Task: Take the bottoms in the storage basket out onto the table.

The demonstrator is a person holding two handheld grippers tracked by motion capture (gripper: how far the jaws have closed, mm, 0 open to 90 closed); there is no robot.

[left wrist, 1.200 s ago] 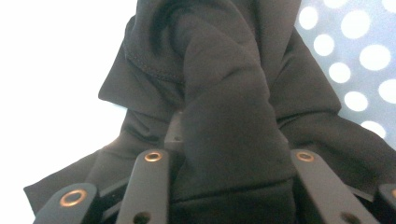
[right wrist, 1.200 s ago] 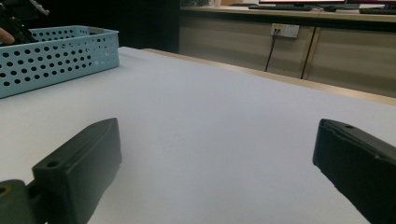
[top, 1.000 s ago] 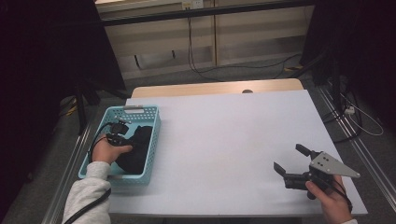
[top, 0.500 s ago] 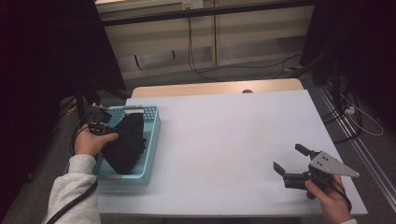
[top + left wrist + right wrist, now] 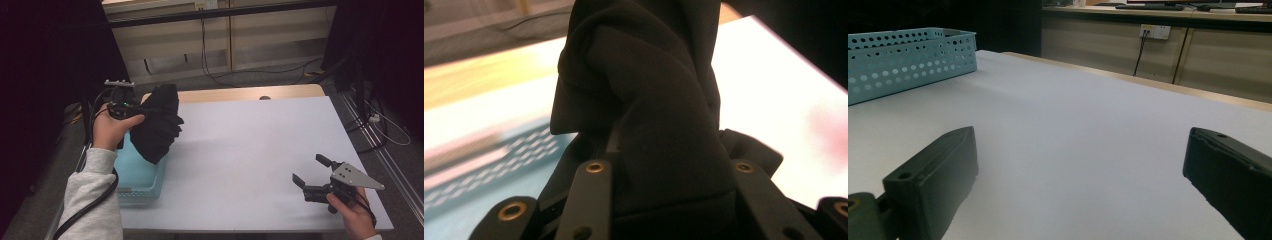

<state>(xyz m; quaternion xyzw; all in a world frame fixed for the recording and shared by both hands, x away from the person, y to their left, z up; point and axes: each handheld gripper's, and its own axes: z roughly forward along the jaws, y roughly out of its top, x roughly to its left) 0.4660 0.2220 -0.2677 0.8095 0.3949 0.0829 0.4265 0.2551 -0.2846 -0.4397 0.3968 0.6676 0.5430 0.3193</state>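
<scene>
A black cloth hangs bunched above the light blue perforated basket at the table's left edge. My left gripper is shut on the cloth's upper part and held up in the air by a hand in a grey sleeve. In the left gripper view the cloth bulges between the two jaws of my left gripper and hides their tips. My right gripper rests low over the white table at the front right, open, with nothing between its fingers. Its jaws stand wide apart in the right gripper view, my right gripper facing the basket.
A wooden strip runs along the table's far edge. Behind it stands a low cabinet with cables hanging in front. A black cable trails from the left gripper beside the sleeve.
My left gripper has lifted the black cloth out of the basket, up and toward the far side. The right gripper has stayed where it was, open.
</scene>
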